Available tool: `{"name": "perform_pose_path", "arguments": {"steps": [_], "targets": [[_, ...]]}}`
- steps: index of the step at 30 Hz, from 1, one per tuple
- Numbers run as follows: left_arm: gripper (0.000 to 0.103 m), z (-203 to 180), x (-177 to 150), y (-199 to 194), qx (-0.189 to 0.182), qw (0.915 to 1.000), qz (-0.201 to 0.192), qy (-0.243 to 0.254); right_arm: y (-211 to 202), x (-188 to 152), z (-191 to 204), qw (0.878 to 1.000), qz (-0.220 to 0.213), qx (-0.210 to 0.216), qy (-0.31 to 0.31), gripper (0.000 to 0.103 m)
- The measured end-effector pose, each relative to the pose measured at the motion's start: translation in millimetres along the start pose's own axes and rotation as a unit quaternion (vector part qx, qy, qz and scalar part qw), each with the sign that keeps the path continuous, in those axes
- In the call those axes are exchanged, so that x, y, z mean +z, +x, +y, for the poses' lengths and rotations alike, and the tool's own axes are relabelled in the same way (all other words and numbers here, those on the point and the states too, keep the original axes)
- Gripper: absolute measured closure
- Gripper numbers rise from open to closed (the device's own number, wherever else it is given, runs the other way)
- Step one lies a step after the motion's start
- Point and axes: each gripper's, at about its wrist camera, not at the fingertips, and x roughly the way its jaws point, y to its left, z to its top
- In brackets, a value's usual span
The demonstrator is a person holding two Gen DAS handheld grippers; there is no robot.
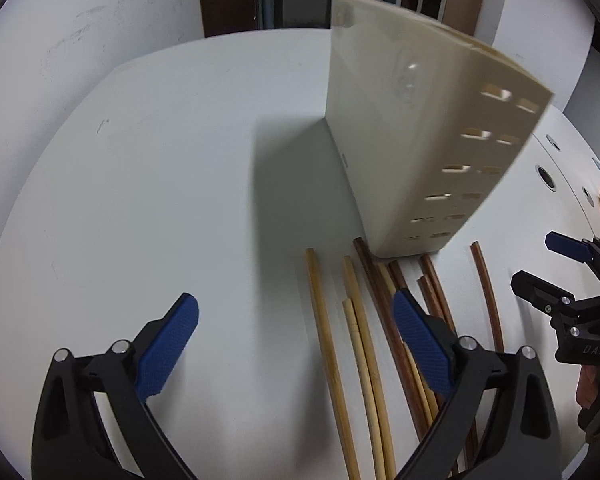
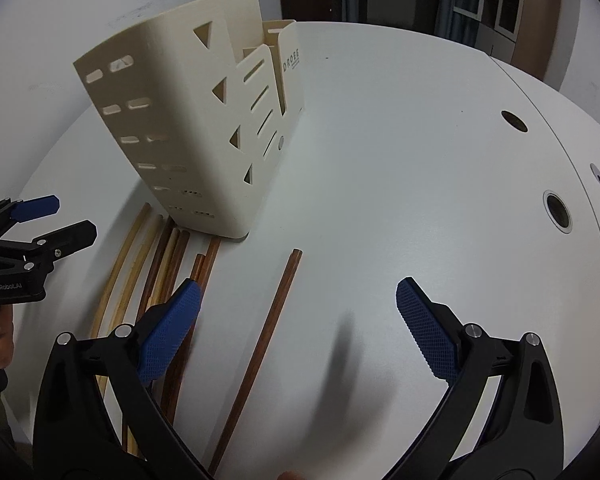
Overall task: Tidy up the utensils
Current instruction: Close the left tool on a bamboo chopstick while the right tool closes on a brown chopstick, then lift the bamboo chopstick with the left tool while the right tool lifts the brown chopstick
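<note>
**Chopsticks fanned out before the holder, both jaws wide and empty**

On the white desk [image 1: 140, 200] a cream utensil holder [image 2: 188, 136] stands upright. A cluster of chopsticks [image 1: 364, 344], pale bamboo and dark brown, lies flat at its foot, long axes running from 6 o'clock up toward the holder at 12. One dark chopstick [image 2: 268, 344] lies apart, at 3 o'clock of the cluster, tip toward 12. The left gripper [image 1: 296, 344] hangs over the pale sticks, jaws spread wide, grasping nothing. The right gripper [image 2: 300, 332] straddles the lone stick, jaws likewise released.

Both wrist cameras look steeply down from close above the table [image 1: 148, 184], sharing the holder [image 1: 400, 140] and chopsticks [image 2: 168, 264].
</note>
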Motion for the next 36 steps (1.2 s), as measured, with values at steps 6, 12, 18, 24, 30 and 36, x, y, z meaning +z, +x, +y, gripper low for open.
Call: {"name": "perform_pose_path", "arguments": {"steps": [6,12,18,24,30,36], "targets": [[0.027,2.3,12.8,21.0,0.006,0.9995,0.031,-0.002,17.4,6.4,1.0,1.0,0.028,-0.002,0.009,0.023],[0.042,-1.1,18.1,36.8,0.005,0.9988,0.048,0.003,32.3,9.4,11.6,0.999,0.05,-0.004,0.005,0.038],[0.056,-0.8,22.0,45.3,-0.006,0.9982,0.06,0.007,39.1,10.0,12.4,0.998,0.056,-0.012,0.011,0.056],[0.063,-4.9,21.6,52.7,0.0,0.9973,0.067,0.029,39.7,5.2,17.1,0.998,0.062,-0.021,0.003,0.067],[0.093,-13.0,23.2,45.8,0.014,0.9969,0.07,0.033,37.3,4.0,22.8,0.998,0.059,-0.029,-0.004,0.091],[0.096,-11.1,27.2,39.3,0.015,0.997,0.07,0.03,36.7,4.9,11.5,0.999,0.043,-0.009,0.017,0.096]]}}
